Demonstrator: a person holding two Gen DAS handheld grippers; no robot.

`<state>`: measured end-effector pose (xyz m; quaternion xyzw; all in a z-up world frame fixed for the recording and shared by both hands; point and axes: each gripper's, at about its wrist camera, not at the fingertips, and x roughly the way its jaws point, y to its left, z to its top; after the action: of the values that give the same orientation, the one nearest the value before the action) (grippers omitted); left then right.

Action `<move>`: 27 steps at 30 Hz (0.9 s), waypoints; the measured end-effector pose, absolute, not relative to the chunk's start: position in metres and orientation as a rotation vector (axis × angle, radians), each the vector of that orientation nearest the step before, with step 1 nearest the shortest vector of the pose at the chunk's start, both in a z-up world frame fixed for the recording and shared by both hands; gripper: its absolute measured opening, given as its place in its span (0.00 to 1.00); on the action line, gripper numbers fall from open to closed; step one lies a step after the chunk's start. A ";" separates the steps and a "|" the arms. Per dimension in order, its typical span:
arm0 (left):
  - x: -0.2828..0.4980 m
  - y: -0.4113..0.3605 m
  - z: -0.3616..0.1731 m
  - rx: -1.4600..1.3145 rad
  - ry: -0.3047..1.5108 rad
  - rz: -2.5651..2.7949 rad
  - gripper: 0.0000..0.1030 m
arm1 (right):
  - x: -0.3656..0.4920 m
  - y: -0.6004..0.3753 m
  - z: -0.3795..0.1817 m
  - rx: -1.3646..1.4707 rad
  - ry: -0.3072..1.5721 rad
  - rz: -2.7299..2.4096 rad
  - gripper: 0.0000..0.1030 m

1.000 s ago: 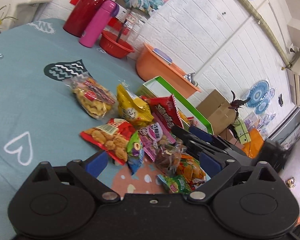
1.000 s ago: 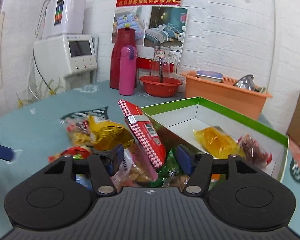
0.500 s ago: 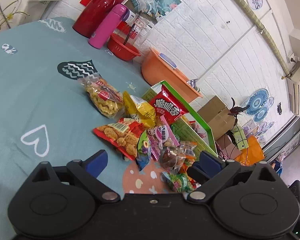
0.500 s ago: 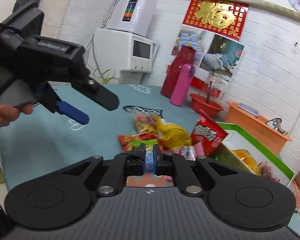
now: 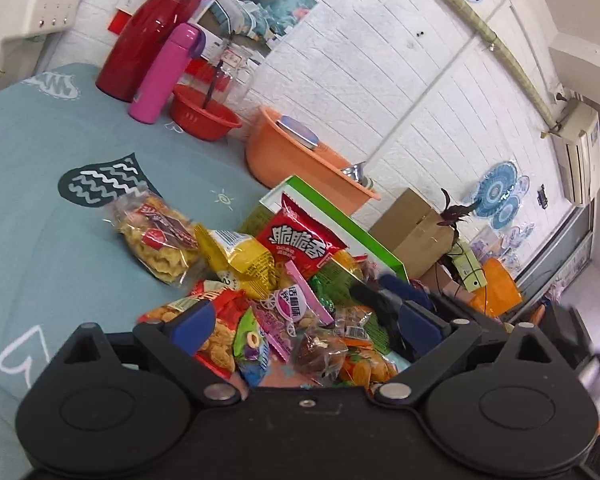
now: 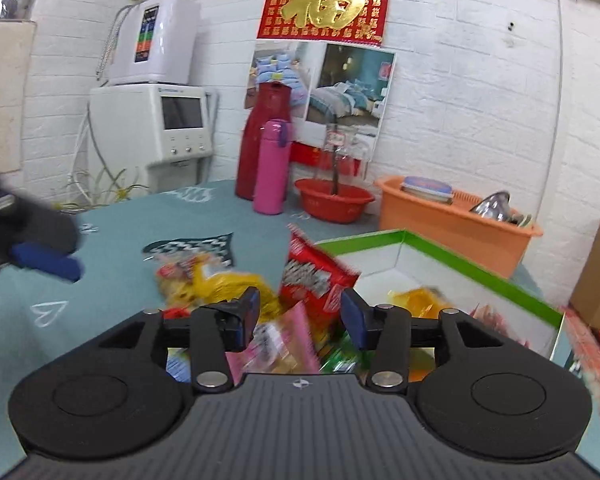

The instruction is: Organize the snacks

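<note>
Snacks (image 5: 284, 280) lie in a heap of shiny, crinkly bags on the desk (image 5: 40, 200), which has a soft teal cloth with a white heart drawn on it.

From the left in the left wrist view, a clear bag of bumpy yellow twists (image 5: 160, 240) sits a bit apart on the cloth. Next to it is a puffy yellow bag (image 5: 240, 260). A flat red bag (image 5: 300, 240) leans up against the green box (image 5: 340, 216). Below these lie a red bag of brown nuggets (image 5: 220, 340), a thin pink packet (image 5: 296, 300) and a small clear bag of dark round bits (image 5: 320, 352).

The left claw (image 5: 300, 324) hangs over the heap. Its blue fingers stand wide apart and pinch nothing. The right claw (image 6: 298, 318) is over the heap too, just in front of the red bag (image 6: 316, 280). Its jaws are opening. The pink packet (image 6: 284, 340) shows in the gap, but the fingers do not press on it.

The green box (image 6: 480, 264) is made of card, with a green rim and white inside walls. It lies open to the right of the heap. An orange see-through bag (image 6: 420, 300) rests inside it.

At the back of the desk stand a tall red jug (image 6: 266, 140), a smooth pink bottle (image 6: 272, 168), a round red bowl (image 6: 334, 200) and a long orange tub (image 6: 452, 228).
</note>
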<state>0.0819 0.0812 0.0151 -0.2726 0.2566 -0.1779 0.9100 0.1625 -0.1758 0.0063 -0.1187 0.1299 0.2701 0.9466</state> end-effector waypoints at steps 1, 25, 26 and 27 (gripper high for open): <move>0.082 0.081 0.012 -0.563 0.537 -0.369 1.00 | 0.174 -0.174 0.007 -0.253 0.259 0.540 0.77; 0.028 0.114 0.007 -0.629 0.534 -0.288 1.00 | 0.058 -0.161 0.005 -0.393 0.242 0.818 0.10; 0.026 0.113 0.007 -0.623 0.541 -0.289 1.00 | 0.049 -0.161 -0.003 -0.397 0.274 0.845 0.10; 0.024 0.111 0.005 -0.618 0.549 -0.290 1.00 | 0.042 -0.162 -0.011 -0.398 0.311 0.872 0.11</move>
<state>0.0239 0.1115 0.0051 -0.2992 0.2660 -0.1406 0.9055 0.0418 -0.1616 -0.0105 -0.1904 0.1490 0.4180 0.8757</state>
